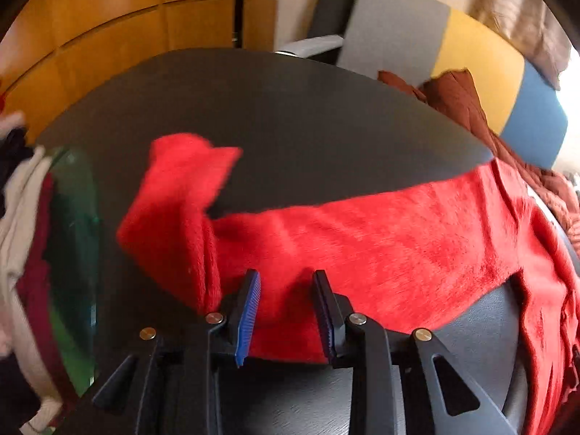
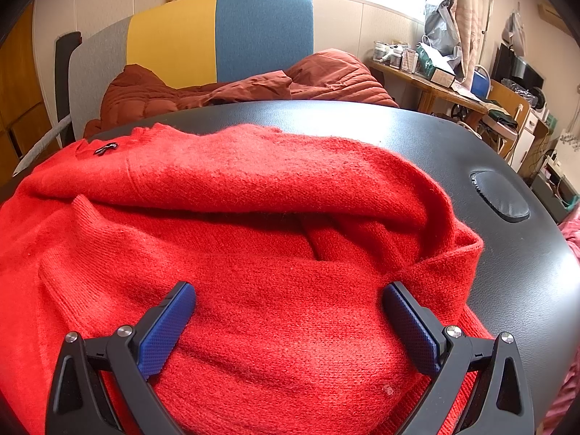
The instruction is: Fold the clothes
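off to the left a pile of clothes (image 1: 25,224) hangs past the edge of the black table (image 1: 290,108). the left gripper (image 1: 286,311) is part open, its jaws straddling the near hem of the red sweater (image 1: 380,246) but not clamped. the sweater runs long across the table, sleeve (image 1: 181,195) flopped leftward. the right gripper (image 2: 290,322) hovers spread wide over the bunched body, holding nothing, with bare table to its right.

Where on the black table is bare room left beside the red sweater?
Bare black table lies beyond the red knit sweater, toward the far edge, and right of it around the oval inset pad. The left edge is crowded by piled clothes.
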The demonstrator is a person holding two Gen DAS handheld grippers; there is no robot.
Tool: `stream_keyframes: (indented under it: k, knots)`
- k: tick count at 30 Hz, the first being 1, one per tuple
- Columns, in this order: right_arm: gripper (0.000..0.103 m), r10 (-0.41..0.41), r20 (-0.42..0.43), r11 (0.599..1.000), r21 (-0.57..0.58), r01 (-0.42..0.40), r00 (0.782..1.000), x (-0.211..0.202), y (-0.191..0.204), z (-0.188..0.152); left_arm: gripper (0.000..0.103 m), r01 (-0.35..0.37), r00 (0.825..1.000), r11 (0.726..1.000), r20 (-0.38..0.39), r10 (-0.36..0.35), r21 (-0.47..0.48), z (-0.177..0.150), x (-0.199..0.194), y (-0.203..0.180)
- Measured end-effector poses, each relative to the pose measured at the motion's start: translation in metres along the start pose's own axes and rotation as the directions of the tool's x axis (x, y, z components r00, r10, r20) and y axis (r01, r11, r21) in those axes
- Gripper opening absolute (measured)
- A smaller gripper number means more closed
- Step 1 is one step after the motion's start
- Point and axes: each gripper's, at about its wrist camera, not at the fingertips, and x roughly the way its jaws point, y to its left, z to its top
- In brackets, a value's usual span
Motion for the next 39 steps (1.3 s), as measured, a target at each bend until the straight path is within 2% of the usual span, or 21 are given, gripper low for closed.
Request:
stream_keyframes:
  k: [3,7,12,17,19,22,24,26,30,34,39]
  knots:
    - [0.103,-0.003,-0.001,1.0,-0.003,0.003,1.0,0.0,0.001,0.0,0.029,-0.035,0.999,0.999,0.031,0.036,-0.026,-0.017,-0.012,0.013]
    - [0.103,-0.009,-0.001,1.0,-0.007,0.009,1.0,0.0,0.001,0.0,0.031,-0.137,0.988,0.986,0.079,0.13,0.095,-0.033,-0.011,-0.005]
    - [0.103,-0.016,0.0,1.0,-0.013,0.016,1.0,-0.001,0.003,0.0,0.033,-0.134,0.99,0.99,0.037,0.133,0.036,-0.007,0.004,0.0]
    - [0.103,-0.019,0.001,1.0,-0.015,0.019,1.0,-0.001,0.003,0.0,0.035,-0.171,0.984,0.985,0.05,0.169,0.036,0.02,0.029,-0.005]
    - [0.103,-0.019,0.001,1.0,-0.015,0.019,1.0,-0.002,0.003,-0.001,0.036,-0.158,0.986,0.987,0.047,0.158,0.0,0.036,0.036,-0.007]
    - [0.103,-0.019,0.001,1.0,-0.015,0.019,1.0,-0.002,0.003,-0.001,0.036,-0.085,0.995,0.985,0.038,0.091,-0.151,0.051,0.041,0.014]
    - [0.103,-0.018,0.001,1.0,-0.014,0.018,1.0,-0.002,0.003,-0.001,0.032,-0.037,0.997,0.969,0.059,0.053,-0.244,0.051,0.038,0.026]
    - [0.103,-0.016,0.001,1.0,-0.013,0.016,1.0,-0.001,0.003,-0.001,0.031,0.024,0.995,0.948,0.099,0.008,-0.316,0.044,0.033,0.039]
    - [0.103,-0.012,0.0,1.0,-0.011,0.012,1.0,0.0,0.002,-0.001,0.026,0.091,0.988,0.905,0.149,-0.031,-0.416,0.03,0.024,0.063]
    - [0.103,-0.013,0.0,1.0,-0.011,0.013,1.0,0.0,0.002,-0.001,0.026,0.068,0.989,0.895,0.149,-0.001,-0.442,0.026,0.017,0.071]
    - [0.103,-0.015,0.0,1.0,-0.013,0.015,1.0,0.001,0.002,0.0,0.033,0.004,0.992,0.919,0.116,0.046,-0.395,0.029,0.013,0.061]
